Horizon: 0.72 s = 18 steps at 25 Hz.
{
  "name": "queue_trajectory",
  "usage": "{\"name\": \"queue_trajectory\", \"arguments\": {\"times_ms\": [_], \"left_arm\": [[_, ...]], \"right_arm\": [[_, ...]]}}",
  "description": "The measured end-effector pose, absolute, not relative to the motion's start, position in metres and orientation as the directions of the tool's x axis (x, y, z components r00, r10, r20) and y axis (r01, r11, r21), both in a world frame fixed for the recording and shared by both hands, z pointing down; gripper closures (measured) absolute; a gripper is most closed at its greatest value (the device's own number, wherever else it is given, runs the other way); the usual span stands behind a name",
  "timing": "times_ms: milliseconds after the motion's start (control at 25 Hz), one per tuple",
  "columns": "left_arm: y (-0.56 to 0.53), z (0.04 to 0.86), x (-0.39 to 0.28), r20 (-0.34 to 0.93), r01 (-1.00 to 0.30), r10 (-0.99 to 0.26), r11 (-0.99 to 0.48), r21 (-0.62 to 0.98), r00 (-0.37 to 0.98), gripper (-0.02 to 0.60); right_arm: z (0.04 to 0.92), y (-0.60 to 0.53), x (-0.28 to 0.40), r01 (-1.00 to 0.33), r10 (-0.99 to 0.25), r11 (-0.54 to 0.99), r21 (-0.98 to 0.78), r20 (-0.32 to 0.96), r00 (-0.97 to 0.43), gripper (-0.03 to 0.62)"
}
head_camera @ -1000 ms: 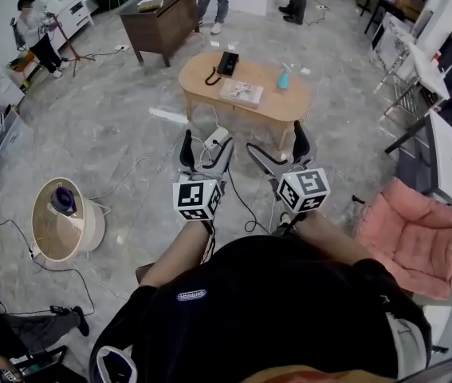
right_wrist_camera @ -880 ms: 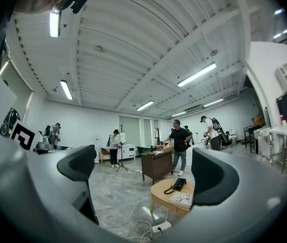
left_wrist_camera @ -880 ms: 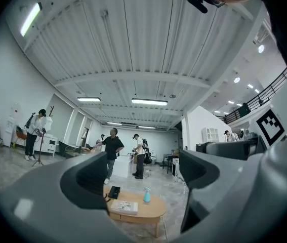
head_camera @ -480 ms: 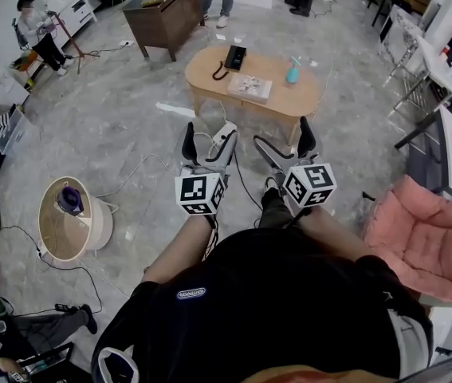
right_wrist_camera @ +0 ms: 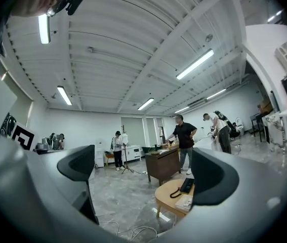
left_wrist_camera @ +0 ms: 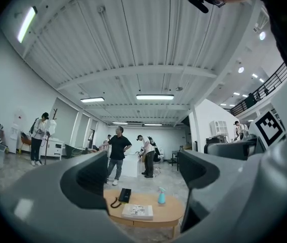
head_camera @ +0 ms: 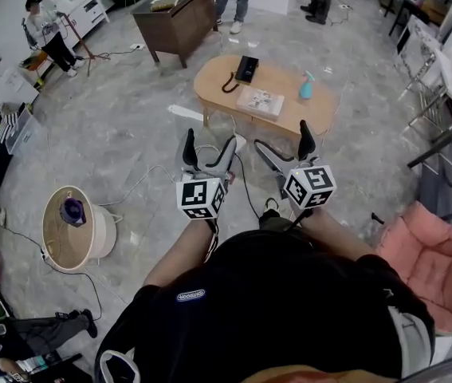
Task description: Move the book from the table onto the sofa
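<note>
The book [head_camera: 261, 101] lies flat on the oval wooden table [head_camera: 218, 82], between a black telephone [head_camera: 246, 69] and a teal spray bottle [head_camera: 306, 87]. In the left gripper view the book [left_wrist_camera: 137, 211] shows far off between the jaws. In the right gripper view the book [right_wrist_camera: 186, 202] is at the table's near end. My left gripper [head_camera: 208, 149] and right gripper [head_camera: 282, 146] are both open and empty, held side by side well short of the table. The pink sofa [head_camera: 426, 254] is at the right, partly cut off by the frame edge.
A dark wooden desk [head_camera: 179, 20] stands beyond the table with people near it. A round tan basket [head_camera: 74, 230] sits on the floor at the left. White cables [head_camera: 150, 178] trail over the floor in front of the table. Metal-framed tables [head_camera: 447, 78] line the right side.
The view has shifted: the table and book now sit slightly lower and further right in the head view, and the sofa has slid toward the right edge. Both grippers stay open.
</note>
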<state>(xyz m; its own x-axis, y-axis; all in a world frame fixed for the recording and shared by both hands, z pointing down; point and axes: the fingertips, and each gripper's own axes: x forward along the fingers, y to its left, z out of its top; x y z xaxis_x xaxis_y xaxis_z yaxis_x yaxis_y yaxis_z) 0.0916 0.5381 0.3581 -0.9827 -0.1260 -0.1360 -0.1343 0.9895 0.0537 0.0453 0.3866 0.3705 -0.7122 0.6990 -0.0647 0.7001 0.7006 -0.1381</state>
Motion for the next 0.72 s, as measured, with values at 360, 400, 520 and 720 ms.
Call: {"name": "queue_trajectory", "arguments": {"times_ms": [360, 400, 520, 720], "left_arm": [[0.514, 0.382, -0.018, -0.097, -0.150, -0.145, 0.987, 0.051, -0.985, 0.149], [0.511, 0.386, -0.029, -0.087, -0.151, -0.146, 0.987, 0.054, -0.985, 0.149], [0.503, 0.393, -0.064, -0.061, -0.153, -0.149, 0.987, 0.053, -0.987, 0.149], [0.491, 0.400, -0.129, -0.031, -0.137, -0.136, 0.990, 0.045, -0.990, 0.149]], "right_arm": [[0.402, 0.354, -0.059, 0.650, 0.659, 0.735, -0.194, -0.023, -0.752, -0.018], [0.408, 0.348, -0.070, 0.640, 0.652, 0.740, -0.206, -0.014, -0.758, -0.018], [0.421, 0.333, -0.105, 0.617, 0.638, 0.751, -0.233, 0.017, -0.770, -0.018], [0.430, 0.319, -0.169, 0.611, 0.641, 0.749, -0.257, 0.044, -0.767, -0.018]]}}
